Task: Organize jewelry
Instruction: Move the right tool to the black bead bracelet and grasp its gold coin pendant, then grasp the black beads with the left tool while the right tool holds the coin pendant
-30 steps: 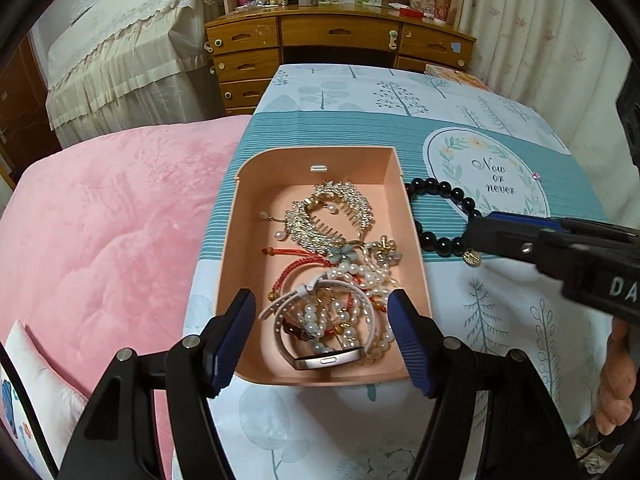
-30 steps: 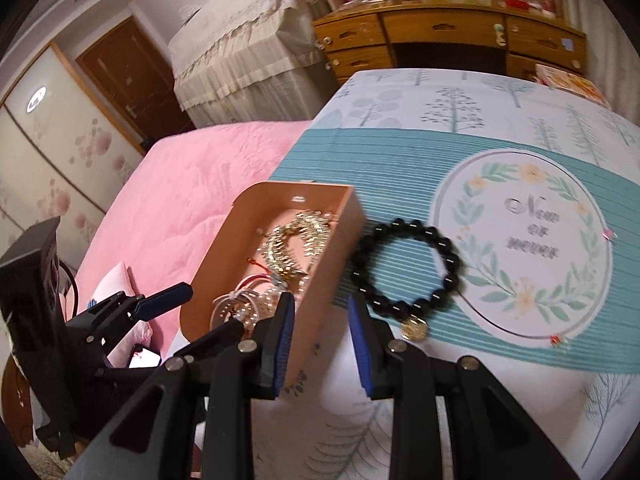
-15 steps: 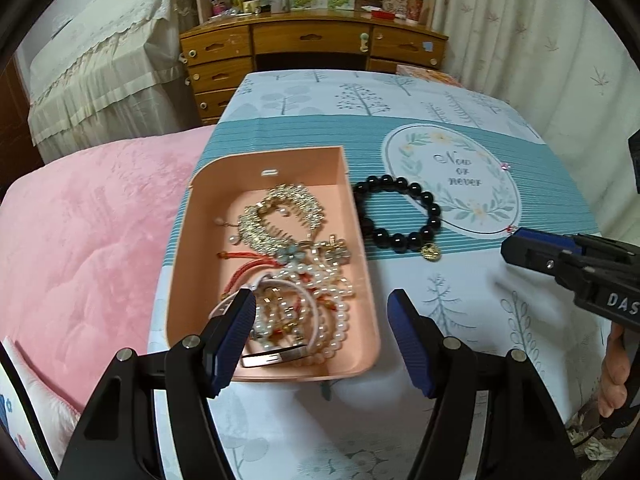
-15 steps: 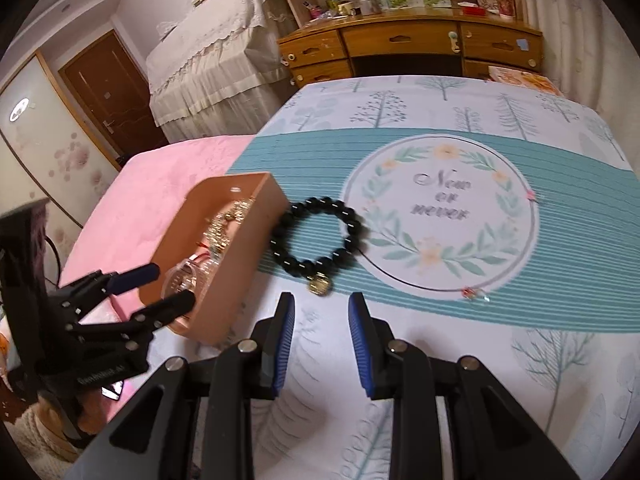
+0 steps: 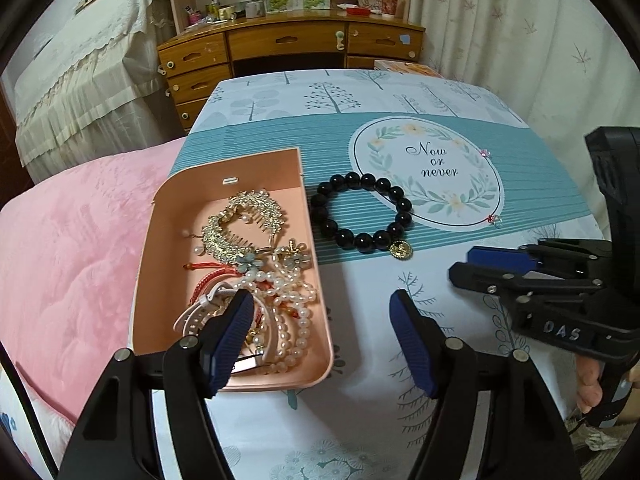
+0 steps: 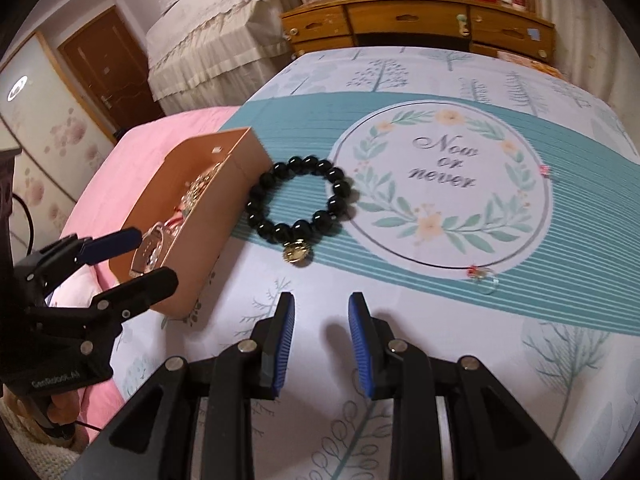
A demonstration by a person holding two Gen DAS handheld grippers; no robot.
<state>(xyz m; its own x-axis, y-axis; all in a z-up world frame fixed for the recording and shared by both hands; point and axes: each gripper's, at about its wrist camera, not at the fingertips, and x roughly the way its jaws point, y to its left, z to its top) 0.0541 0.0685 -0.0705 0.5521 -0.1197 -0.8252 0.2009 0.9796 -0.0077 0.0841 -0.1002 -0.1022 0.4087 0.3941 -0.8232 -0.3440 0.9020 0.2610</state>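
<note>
Pearls (image 5: 280,292) in L-wrist view only

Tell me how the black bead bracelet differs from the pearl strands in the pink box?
The black bead bracelet lies alone on the tablecloth, beside the pink box; the pearl strands lie inside that box, tangled with other jewelry. The bracelet has big dark beads and a gold charm; the pearls are small and whitish. The bracelet forms one open ring; the pearls lie heaped. Both are strung round beads.
</note>
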